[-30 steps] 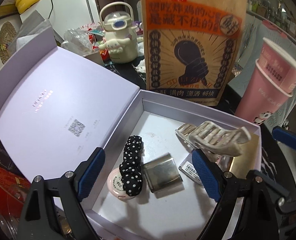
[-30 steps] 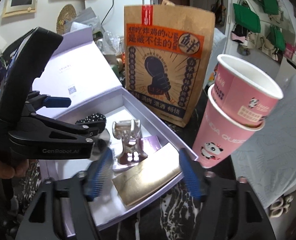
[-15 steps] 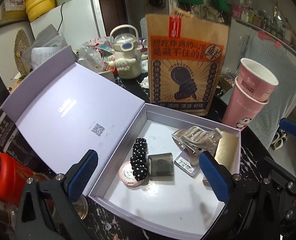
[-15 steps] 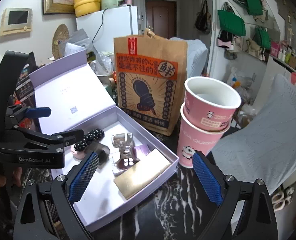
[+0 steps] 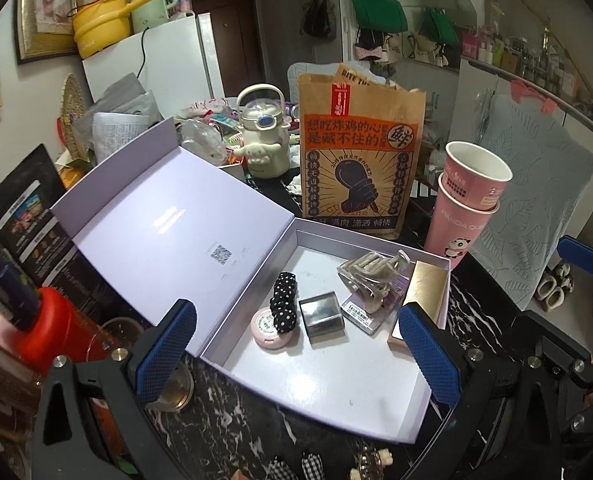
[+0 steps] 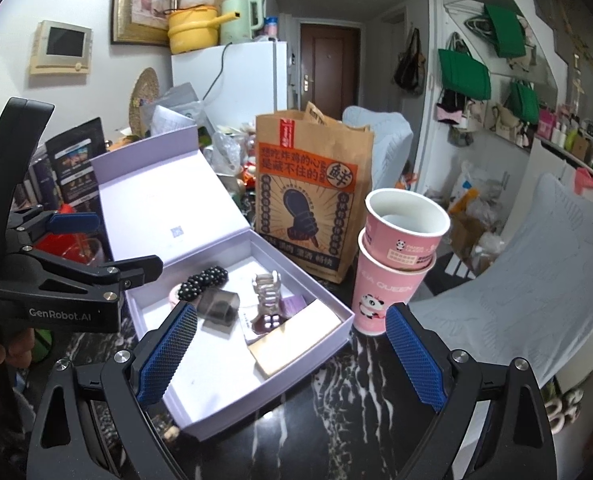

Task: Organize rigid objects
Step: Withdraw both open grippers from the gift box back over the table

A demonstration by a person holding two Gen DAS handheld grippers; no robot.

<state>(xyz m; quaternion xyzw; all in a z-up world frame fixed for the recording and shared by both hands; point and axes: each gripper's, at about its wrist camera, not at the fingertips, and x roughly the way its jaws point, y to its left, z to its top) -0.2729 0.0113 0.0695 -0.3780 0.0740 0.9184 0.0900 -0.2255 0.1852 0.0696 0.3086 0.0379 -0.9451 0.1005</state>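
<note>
An open lilac box (image 5: pixel 320 384) (image 6: pixel 200 420) lies on the dark marble table. It holds a cream hair claw (image 5: pixel 370 276) (image 6: pixel 266 294), a black dotted scrunchie (image 5: pixel 283 304) (image 6: pixel 204 278) on a pink round tin (image 5: pixel 266 330), a silver square case (image 5: pixel 321 312) (image 6: pixel 216 306) and a gold flat box (image 5: pixel 422 292) (image 6: pixel 294 342). My left gripper (image 5: pixel 296 356) is open and empty above the box's near edge. My right gripper (image 6: pixel 290 354) is open and empty over the box's near right corner.
A brown paper bag (image 5: pixel 358 160) (image 6: pixel 310 196) stands behind the box. Stacked pink paper cups (image 5: pixel 466 204) (image 6: pixel 396 260) stand to its right. The box lid (image 5: pixel 168 224) leans open on the left. A red bottle (image 5: pixel 50 332) and clutter crowd the left. Hair clips (image 5: pixel 370 464) lie at the front edge.
Both grippers have pulled back and up from the box, so more of the table shows. The hair claw now rests in the box, no longer between my left fingers.
</note>
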